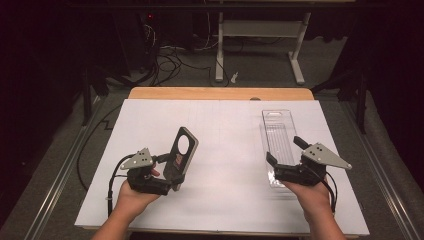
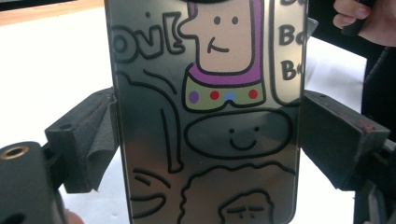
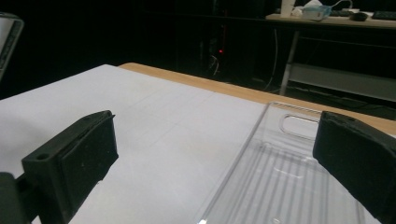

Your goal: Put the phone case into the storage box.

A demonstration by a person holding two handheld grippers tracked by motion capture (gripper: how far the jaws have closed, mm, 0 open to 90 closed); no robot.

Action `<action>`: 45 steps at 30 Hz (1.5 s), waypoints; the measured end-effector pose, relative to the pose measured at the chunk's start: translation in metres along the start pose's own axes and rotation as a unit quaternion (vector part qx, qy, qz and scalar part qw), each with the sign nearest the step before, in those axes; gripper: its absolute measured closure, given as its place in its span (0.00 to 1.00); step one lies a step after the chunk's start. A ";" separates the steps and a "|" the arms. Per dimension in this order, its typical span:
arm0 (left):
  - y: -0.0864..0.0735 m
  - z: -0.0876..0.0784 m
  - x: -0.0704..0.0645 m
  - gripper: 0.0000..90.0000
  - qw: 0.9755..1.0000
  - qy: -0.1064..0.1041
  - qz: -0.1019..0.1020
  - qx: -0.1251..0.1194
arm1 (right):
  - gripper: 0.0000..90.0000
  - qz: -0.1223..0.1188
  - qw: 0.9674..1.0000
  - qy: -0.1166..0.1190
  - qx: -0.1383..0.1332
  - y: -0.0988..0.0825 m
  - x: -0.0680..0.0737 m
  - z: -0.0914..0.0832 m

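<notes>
Big white-covered table (image 1: 225, 150) with a wooden far edge carries it all. On its right side lies a long clear plastic tray (image 1: 278, 135), ribbed inside, flat on the white surface. The right hand-held gripper (image 1: 282, 159) hangs over the tray's near end, jaws wide apart, nothing between them. Over on the left, the left hand-held gripper (image 1: 172, 170) is clamped on a glossy dark phone case with cartoon drawings (image 2: 208, 116), held upright off the table, squeezed at both edges.
</notes>
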State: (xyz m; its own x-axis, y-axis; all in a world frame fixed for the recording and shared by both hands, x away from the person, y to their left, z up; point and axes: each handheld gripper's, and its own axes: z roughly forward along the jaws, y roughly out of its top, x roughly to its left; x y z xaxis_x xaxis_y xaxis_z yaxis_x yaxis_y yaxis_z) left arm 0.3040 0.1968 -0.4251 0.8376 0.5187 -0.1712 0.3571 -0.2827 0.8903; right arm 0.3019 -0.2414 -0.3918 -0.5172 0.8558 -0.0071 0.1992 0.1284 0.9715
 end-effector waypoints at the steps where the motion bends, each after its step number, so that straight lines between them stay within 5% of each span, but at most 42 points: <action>1: 0.000 0.000 0.000 0.14 1.000 -0.003 0.001 -0.001 | 0.00 0.001 1.000 0.004 -0.001 0.000 0.001 0.000; 18: 0.001 0.004 -0.006 0.14 0.998 -0.049 0.027 0.009 | 0.00 -0.008 0.998 0.060 -0.006 0.006 0.026 0.004; 45: 0.002 0.009 -0.012 0.14 0.996 -0.073 0.043 0.016 | 0.00 -0.023 0.991 0.129 0.004 0.005 0.055 0.011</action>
State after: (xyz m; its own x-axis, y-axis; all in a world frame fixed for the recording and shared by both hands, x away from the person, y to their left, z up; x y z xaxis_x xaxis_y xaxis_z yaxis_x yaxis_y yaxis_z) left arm 0.2984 0.1832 -0.4254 0.9159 0.3696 -0.1568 0.2929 -0.3480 0.8906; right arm 0.2839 -0.1886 -0.3904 -0.7210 0.6929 0.0101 0.1757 0.1687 0.9699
